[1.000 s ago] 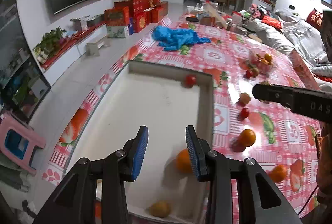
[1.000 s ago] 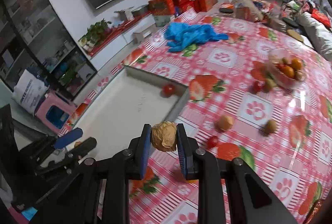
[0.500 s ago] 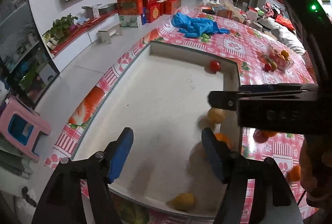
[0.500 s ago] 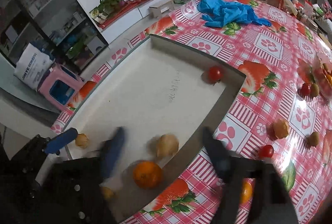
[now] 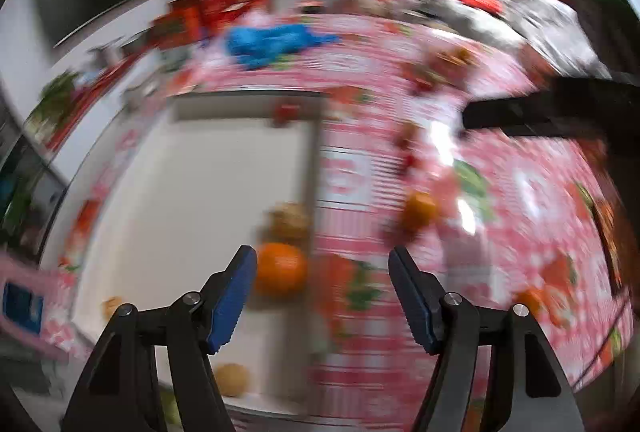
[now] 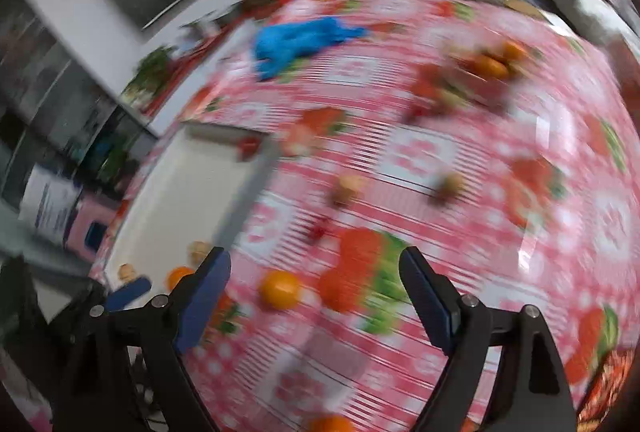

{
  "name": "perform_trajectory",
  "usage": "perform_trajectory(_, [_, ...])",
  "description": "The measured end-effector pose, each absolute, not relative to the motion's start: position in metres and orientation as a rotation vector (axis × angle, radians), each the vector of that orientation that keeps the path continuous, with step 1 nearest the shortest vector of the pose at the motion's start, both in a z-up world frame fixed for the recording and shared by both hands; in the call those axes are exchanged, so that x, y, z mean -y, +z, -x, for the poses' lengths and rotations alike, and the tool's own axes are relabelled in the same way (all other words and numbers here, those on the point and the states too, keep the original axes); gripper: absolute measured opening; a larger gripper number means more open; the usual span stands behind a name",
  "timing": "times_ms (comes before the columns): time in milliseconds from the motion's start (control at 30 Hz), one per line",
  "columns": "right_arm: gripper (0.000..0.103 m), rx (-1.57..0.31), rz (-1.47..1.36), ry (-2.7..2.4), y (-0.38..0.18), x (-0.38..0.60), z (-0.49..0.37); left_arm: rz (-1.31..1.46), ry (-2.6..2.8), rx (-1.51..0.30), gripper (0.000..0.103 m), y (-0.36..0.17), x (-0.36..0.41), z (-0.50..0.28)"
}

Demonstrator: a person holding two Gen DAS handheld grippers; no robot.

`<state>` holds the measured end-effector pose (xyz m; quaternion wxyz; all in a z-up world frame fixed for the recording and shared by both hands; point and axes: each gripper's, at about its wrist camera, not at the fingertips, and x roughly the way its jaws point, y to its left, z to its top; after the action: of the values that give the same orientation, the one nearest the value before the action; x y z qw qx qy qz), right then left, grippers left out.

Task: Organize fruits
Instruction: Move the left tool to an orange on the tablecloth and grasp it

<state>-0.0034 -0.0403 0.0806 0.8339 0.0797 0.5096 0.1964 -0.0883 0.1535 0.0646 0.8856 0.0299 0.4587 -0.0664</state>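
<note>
Both views are motion-blurred. A white tray (image 5: pixel 200 175) lies on the red-checked tablecloth; it also shows in the right wrist view (image 6: pixel 180 199). In it are an orange (image 5: pixel 281 267), a tan walnut-like fruit (image 5: pixel 291 219), a red fruit (image 5: pixel 285 111) at the far corner and a small tan fruit (image 5: pixel 231 379) near the front. My left gripper (image 5: pixel 322 302) is open and empty above the tray's right wall. My right gripper (image 6: pixel 316 306) is open and empty above the cloth, with a loose orange (image 6: pixel 279 289) between its fingers' line of sight. Another orange (image 5: pixel 418 209) lies right of the tray.
A blue cloth (image 6: pixel 298 41) lies at the far side of the table. A bowl of fruit (image 6: pixel 486 65) stands at the far right. Small tan and red fruits (image 6: pixel 347 187) are scattered on the cloth. The right gripper's arm (image 5: pixel 540 107) crosses the left wrist view.
My right gripper released the tan fruit into the tray, opened wide and swung right over the cloth. My left gripper opened wide and moved toward the tray's right wall.
</note>
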Motion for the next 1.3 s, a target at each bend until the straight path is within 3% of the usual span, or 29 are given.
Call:
perform_trajectory(267, [0.089,-1.109,-0.268,0.274,0.054,0.117,0.016,-0.179,-0.387,-0.983,0.070,0.052,-0.065,0.119])
perform_trajectory(667, [0.089,-1.120,-0.318,0.263,0.045,0.133,0.024,-0.190,-0.438,-1.048,0.069,0.027,-0.017,0.117])
perform_trajectory(733, [0.089,-1.123,-0.315,0.269,0.045,0.131,0.024,-0.181,-0.428,-1.054,0.060,0.024,-0.017,0.116])
perform_trajectory(767, [0.089,-1.123,-0.311,0.272,0.045,0.128,0.024,-0.175,-0.434,-1.068,0.042,0.022,-0.017,0.115])
perform_trajectory(800, [0.089,-1.123,-0.308,0.275,0.046,0.126,0.024,-0.172,-0.434,-1.088,0.040,0.019,-0.017,0.113])
perform_trajectory(1033, [0.089,-1.118,-0.301,0.293,0.051,0.117,0.019,-0.120,-0.425,-1.089,0.039,0.022,-0.033,0.110])
perform_trajectory(1300, [0.089,-1.111,-0.275,0.320,0.059,0.101,0.011,-0.026,-0.276,-0.987,0.039,0.071,-0.105,0.083])
